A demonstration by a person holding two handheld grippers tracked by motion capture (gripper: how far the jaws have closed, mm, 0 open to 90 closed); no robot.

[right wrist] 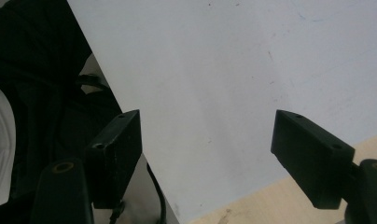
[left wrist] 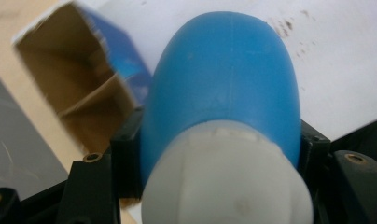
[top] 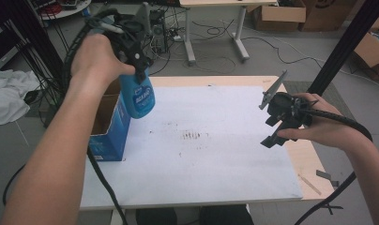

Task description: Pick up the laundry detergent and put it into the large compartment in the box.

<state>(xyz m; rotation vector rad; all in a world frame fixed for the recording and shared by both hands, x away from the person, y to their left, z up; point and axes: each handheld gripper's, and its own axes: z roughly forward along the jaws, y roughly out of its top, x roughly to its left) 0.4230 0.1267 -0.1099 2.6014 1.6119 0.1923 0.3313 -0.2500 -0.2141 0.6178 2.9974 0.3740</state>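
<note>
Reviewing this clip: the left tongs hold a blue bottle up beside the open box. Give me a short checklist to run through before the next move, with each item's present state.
1. Left tongs shut on the blue plastic bottle with a white cap: ok; the jaws clamp both sides just below the cap.
2. Bottle clear of the table: ok, it hangs in the air.
3. Open blue cardboard box upright at the table's left edge: ok.
4. Room in the box: cannot tell; a cardboard divider shows, the bottom does not.
5. Right tongs open, nothing between them: ok.
6. White sheet on the table flat: ok, with dark smudges near the middle.
</note>
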